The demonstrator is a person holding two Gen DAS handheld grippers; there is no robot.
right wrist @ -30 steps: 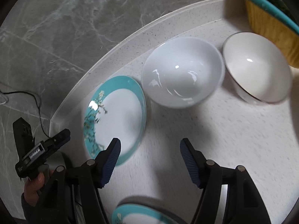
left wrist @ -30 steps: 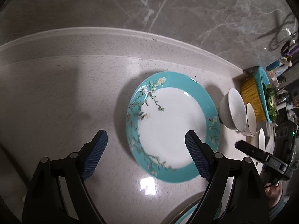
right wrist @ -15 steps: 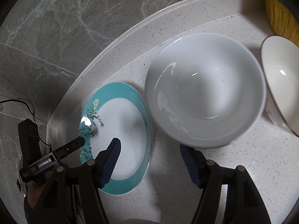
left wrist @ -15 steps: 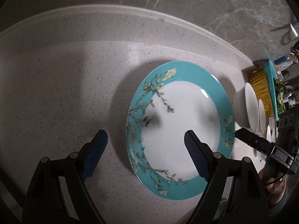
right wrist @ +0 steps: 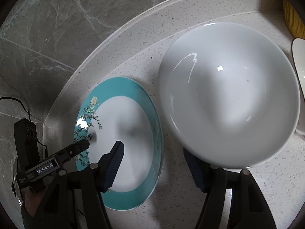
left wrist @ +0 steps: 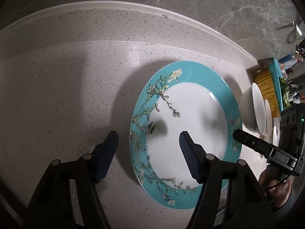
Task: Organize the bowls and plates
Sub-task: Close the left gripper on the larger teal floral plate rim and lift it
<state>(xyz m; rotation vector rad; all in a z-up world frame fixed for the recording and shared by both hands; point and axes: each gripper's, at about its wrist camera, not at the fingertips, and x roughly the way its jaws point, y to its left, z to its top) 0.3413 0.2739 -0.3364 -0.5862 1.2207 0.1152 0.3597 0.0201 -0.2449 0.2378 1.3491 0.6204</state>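
A teal-rimmed plate (left wrist: 190, 126) with a blossom branch lies on the speckled counter. My left gripper (left wrist: 147, 144) is open over its left edge: the right finger hangs over the white centre, the left finger over bare counter. The plate also shows in the right wrist view (right wrist: 129, 133). A large white bowl (right wrist: 230, 95) stands right of it. My right gripper (right wrist: 154, 152) is open, low at the bowl's near rim; its right finger is partly hidden under the bowl, its left finger is over the plate. Smaller white bowls (left wrist: 255, 110) stand further right.
A yellow and teal colander (left wrist: 270, 84) with greens sits at the far right by the marble wall. Another white bowl's rim (right wrist: 299, 64) shows at the right edge. The raised counter lip (left wrist: 133, 5) runs along the back wall.
Both grippers have moved forward and down. The plate has grown larger under the left gripper, and the big white bowl now fills the right wrist view, its rim over the right finger.
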